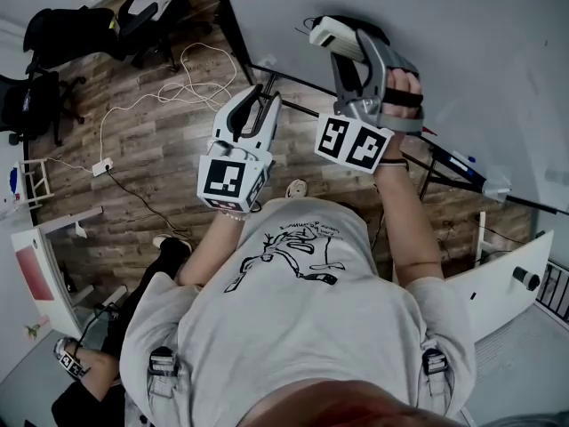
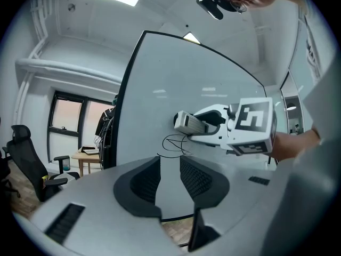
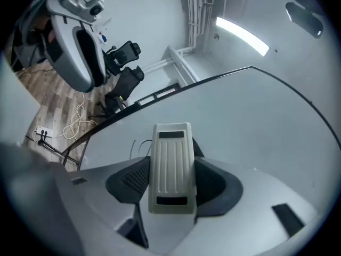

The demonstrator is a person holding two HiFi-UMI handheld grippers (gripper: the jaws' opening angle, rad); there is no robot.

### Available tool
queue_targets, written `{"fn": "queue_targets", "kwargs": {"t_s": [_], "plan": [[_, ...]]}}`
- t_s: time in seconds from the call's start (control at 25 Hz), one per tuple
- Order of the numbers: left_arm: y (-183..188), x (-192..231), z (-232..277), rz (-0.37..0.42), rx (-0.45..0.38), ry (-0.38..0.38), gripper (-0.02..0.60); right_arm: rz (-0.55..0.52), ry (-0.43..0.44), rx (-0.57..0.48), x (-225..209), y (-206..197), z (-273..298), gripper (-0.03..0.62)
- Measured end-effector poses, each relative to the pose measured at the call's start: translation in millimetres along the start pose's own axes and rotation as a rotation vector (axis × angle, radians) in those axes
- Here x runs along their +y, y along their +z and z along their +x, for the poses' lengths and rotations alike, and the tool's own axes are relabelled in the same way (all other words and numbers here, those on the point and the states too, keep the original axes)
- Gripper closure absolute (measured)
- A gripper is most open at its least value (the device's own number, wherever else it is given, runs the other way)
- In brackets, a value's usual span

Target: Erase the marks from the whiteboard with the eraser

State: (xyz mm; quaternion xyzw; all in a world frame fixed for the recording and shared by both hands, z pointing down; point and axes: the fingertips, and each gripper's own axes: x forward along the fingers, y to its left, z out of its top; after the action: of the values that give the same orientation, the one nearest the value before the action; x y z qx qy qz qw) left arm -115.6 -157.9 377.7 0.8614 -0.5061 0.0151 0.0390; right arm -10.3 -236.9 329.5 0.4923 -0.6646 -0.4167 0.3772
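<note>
The whiteboard (image 2: 213, 84) stands upright in front of me, with a black scribble (image 2: 175, 142) low on it. My right gripper (image 3: 170, 183) is shut on the pale ribbed eraser (image 3: 170, 167), which sticks out past the jaws toward the board. In the left gripper view the eraser (image 2: 187, 123) hangs just above and right of the scribble; whether it touches the board I cannot tell. The eraser hides part of the marks (image 3: 139, 145) in the right gripper view. My left gripper (image 2: 169, 180) is open and empty, level, pointing at the board below the scribble. From the head both grippers (image 1: 253, 105) (image 1: 342, 38) reach toward the board (image 1: 462, 52).
Black office chairs (image 1: 53, 38) and loose white cables (image 1: 169, 96) lie on the wood floor to the left. The board's ledge (image 1: 462, 163) holds markers. A white desk (image 1: 507, 278) is at the right. A chair (image 2: 24, 153) and small table (image 2: 88, 156) stand by the window.
</note>
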Motion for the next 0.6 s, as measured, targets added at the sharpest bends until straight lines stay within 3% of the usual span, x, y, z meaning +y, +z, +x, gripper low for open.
{"fn": "queue_targets", "kwargs": {"t_s": [0.16,0.6], "plan": [[-1,3,-2,-0.008,-0.004,0.003,0.459,-0.017,-0.010,0.025,-17,3,17,0.335],[-4,6,-3,-0.023,-0.009,0.011,0.458,-0.059,-0.058,0.053,-11,-1,25,0.336]]}}
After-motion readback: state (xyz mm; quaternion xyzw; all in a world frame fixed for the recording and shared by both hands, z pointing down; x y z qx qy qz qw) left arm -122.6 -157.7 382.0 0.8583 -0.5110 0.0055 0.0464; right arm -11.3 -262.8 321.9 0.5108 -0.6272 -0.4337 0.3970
